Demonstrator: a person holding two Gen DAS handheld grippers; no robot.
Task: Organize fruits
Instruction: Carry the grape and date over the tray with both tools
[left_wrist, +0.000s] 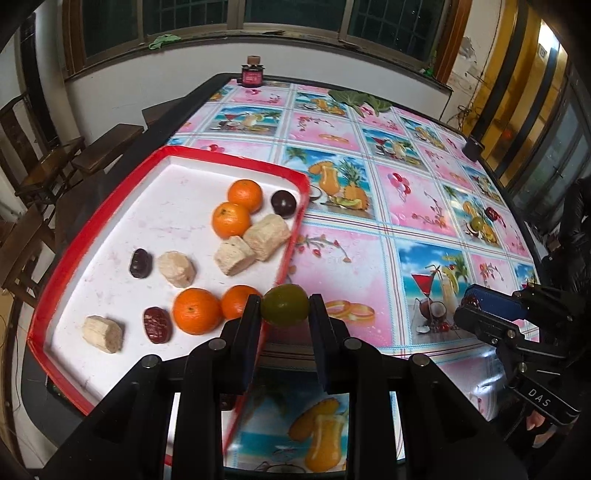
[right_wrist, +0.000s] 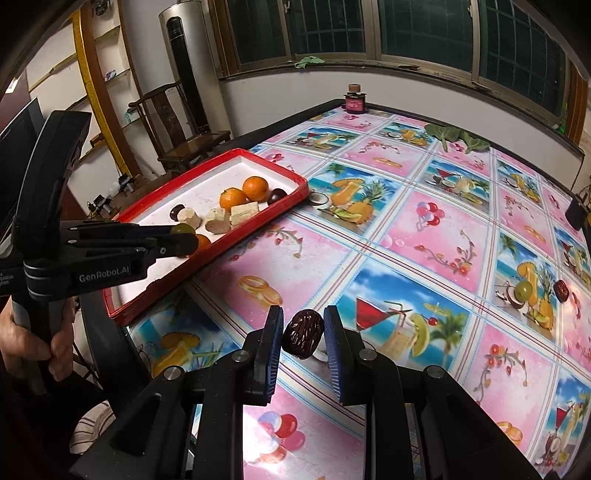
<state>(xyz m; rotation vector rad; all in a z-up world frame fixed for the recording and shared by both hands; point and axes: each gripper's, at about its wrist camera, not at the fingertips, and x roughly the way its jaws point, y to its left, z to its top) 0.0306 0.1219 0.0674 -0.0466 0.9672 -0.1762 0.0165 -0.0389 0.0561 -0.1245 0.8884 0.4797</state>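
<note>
Hovering by the red tray (left_wrist: 291, 240), the left gripper (left_wrist: 284, 306) pinches a green fruit (left_wrist: 284, 304), while the right gripper (right_wrist: 303, 334) clamps a dark red date (right_wrist: 303, 334) above the table (right_wrist: 424, 236).

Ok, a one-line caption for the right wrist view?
Right claw holds a dried date above the patterned table; left claw carries a green fruit over the red tray.
</note>
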